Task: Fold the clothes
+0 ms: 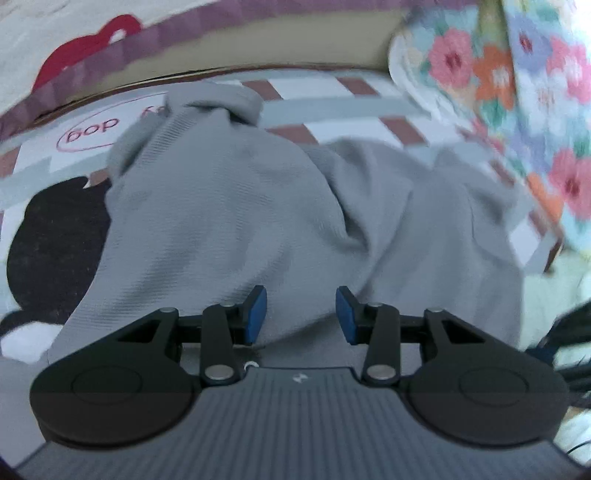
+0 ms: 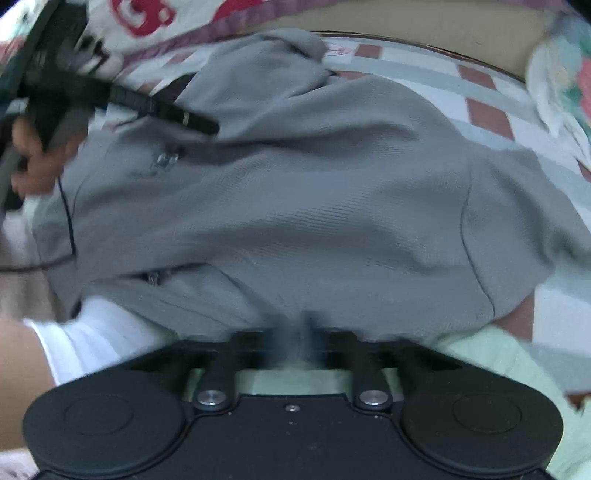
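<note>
A grey knit garment (image 1: 236, 206) lies rumpled on the checked bed sheet (image 1: 332, 107), with its bunched hood or collar at the far end. My left gripper (image 1: 301, 314) hovers over the garment's near part. It is open, and its blue pads (image 1: 256, 314) are apart with nothing between them. In the right wrist view the same grey garment (image 2: 314, 199) fills the middle. My right gripper (image 2: 295, 334) is blurred at the garment's near hem, its fingers close together with grey fabric between them. A hand (image 2: 33, 166) holds the left gripper at the upper left of that view.
A floral blanket (image 1: 524, 85) lies at the right, and a black garment (image 1: 55, 243) is on the sheet at the left. A cream cloth with red print (image 2: 155, 14) is at the far edge. Light green cloth (image 2: 491, 354) and white cloth (image 2: 96, 332) lie near the right gripper. A thin black cable (image 2: 70, 221) crosses the garment's left side.
</note>
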Motion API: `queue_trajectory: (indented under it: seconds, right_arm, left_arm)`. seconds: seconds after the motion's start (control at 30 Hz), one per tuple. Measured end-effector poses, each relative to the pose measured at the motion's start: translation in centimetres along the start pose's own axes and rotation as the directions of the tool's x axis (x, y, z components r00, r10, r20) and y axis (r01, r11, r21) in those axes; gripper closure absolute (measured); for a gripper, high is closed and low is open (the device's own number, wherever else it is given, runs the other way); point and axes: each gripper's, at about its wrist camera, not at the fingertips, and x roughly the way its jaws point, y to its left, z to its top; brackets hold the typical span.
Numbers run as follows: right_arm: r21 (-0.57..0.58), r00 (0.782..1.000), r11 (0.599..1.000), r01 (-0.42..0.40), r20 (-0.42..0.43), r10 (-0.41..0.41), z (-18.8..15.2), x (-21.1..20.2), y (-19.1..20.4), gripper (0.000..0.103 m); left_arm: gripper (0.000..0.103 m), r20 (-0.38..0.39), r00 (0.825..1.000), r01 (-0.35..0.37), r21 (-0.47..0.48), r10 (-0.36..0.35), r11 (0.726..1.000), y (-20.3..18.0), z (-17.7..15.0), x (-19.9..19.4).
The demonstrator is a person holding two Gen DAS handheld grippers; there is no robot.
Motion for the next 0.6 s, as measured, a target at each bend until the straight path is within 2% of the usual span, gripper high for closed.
queue_trajectory:
  seconds: [0.07,0.1,0.2,0.3,0.47,0.6]
  right_arm:
    - [-0.011,1.0,1.0,0.002,-0.002,-0.002,-0.3,-1.7,-0.2,0.096]
    - [-0.011,1.0,1.0,0.003,-0.004,-0.003,-0.5,-2.4,-0.3,0.096]
    - [0.008,0.999,1.0,-0.002,-0.041,0.003,-1.0,-2.2,-0.8,0.096]
    - [0.027,0.997,1.0,-0.007,-0.079,0.009,-1.6,-2.1,-1.3,0.096]
    - [0.06,0.99,0.998,-0.013,-0.141,0.022,-2.5,-1.9,-2.2,0.096]
    - [0.047,0.995,0.999,-0.013,-0.101,0.017,-0.2,-3.2,-2.8,0.094]
  left_arm:
    - [0.063,0.036,0.998,0.046,-0.086,-0.043,0.995,1.8,0.9,-1.3]
    - [0.063,0.059,0.997,0.047,-0.12,-0.04,0.992,2.8,1.2,-1.9]
    - [0.063,0.102,0.994,-0.005,-0.17,0.022,0.985,5.4,1.8,-3.6]
    - [0.062,0.071,0.994,-0.063,-0.211,0.08,0.975,7.6,1.9,-3.9]
    - [0.062,0.041,0.99,-0.109,-0.362,0.133,0.926,12.3,1.5,-4.0]
    - [0.059,0.043,0.976,-0.184,-0.376,0.215,0.908,13.8,1.5,-4.9]
